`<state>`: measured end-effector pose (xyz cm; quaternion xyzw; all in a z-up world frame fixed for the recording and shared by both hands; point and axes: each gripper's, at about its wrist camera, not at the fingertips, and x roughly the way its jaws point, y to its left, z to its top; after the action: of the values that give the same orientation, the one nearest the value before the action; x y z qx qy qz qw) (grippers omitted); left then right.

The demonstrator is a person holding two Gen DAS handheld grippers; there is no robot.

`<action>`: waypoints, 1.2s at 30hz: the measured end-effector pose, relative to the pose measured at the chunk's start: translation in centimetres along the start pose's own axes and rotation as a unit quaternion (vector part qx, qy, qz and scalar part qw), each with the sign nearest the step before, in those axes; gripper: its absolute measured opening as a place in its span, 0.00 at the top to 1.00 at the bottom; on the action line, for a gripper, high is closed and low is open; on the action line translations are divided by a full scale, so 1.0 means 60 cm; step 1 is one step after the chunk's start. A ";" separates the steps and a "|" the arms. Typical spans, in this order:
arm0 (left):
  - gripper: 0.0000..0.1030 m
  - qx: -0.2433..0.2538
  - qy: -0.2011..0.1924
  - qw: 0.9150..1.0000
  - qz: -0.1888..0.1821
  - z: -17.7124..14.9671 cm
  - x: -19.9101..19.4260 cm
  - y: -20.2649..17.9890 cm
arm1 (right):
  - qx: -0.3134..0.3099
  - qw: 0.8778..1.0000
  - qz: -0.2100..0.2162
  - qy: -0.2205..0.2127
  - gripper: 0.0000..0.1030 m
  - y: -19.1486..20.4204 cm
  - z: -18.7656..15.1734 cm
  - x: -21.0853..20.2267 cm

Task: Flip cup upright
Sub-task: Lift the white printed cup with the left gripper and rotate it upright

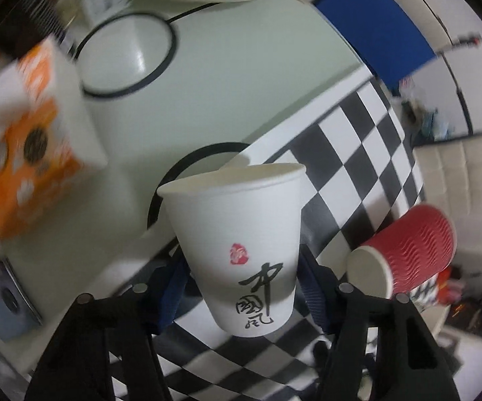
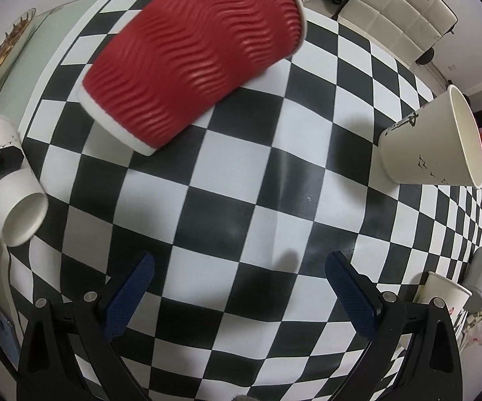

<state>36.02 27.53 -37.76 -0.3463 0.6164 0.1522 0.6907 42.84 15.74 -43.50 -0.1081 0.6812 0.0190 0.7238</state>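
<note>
Left gripper [image 1: 241,287] closed around white cup [image 1: 241,244], lifted. Right gripper [image 2: 239,287] wide open, holding nothing. Red cup [image 2: 194,56] on its side on checkered cloth [image 2: 241,200].

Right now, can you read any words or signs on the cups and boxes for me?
"中國風": black brush writing on the white cup held in the left claw.
Red stamp above it: too small to read.
Orange box: print too blurred.
White cup lying on its side: dark marks, unreadable.
Red cup: no writing.
</note>
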 end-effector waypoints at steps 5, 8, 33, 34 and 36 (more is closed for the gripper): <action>0.43 0.066 -0.013 0.997 0.028 0.005 0.004 -0.022 | 0.011 1.000 0.003 0.000 0.00 -0.035 -0.006 -0.001; 0.44 0.120 -0.031 0.991 0.053 -0.007 -0.003 -0.034 | 0.018 1.000 0.005 -0.003 0.00 -0.061 -0.006 -0.001; 0.44 0.325 0.019 0.944 0.056 -0.377 -0.072 -0.129 | 0.079 0.997 0.017 0.001 0.00 -0.255 -0.332 -0.081; 0.44 0.332 0.028 0.941 0.056 -0.404 -0.067 -0.136 | 0.085 0.996 0.017 0.006 0.00 -0.271 -0.357 -0.079; 0.44 0.338 0.044 0.938 0.053 -0.447 -0.061 -0.142 | 0.099 0.995 0.017 0.014 0.00 -0.304 -0.405 -0.075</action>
<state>20.75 4.37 -31.78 -0.0655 0.6790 -0.0446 0.7299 21.83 -5.94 -37.84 -0.0250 0.6918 -0.0375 0.7207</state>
